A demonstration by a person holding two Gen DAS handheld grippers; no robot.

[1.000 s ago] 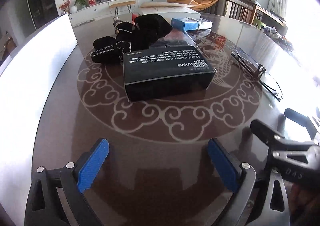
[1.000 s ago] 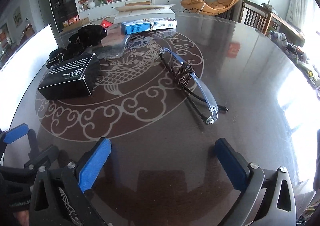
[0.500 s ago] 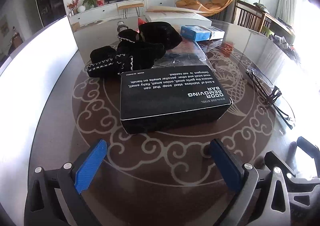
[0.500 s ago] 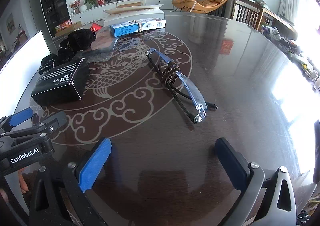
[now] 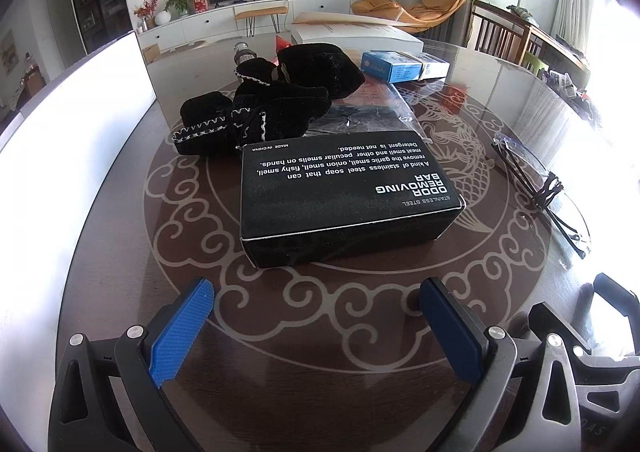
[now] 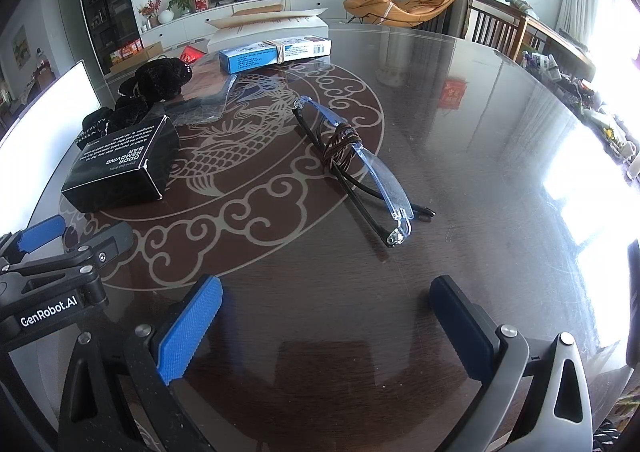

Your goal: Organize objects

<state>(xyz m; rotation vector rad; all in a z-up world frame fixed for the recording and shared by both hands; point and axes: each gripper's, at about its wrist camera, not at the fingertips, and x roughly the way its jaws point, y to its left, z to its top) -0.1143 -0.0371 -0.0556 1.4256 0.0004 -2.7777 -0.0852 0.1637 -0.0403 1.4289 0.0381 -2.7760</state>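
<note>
Left wrist: left tongs [image 5: 316,292] spread, empty, facing black box [image 5: 344,188] on counter [image 5: 120,252]. Right tongs [image 6: 326,290] spread, empty, glasses [image 6: 352,156] ahead.

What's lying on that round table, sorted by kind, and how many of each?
Boxes: 3, namely the black soap box, the blue box and the flat white box.
Black velvet pouches: a pile, too tangled to count; taken as 1.
Glasses: 1.
Clear plastic bag: 1.
Total: 6, counting the pile as one.
</note>
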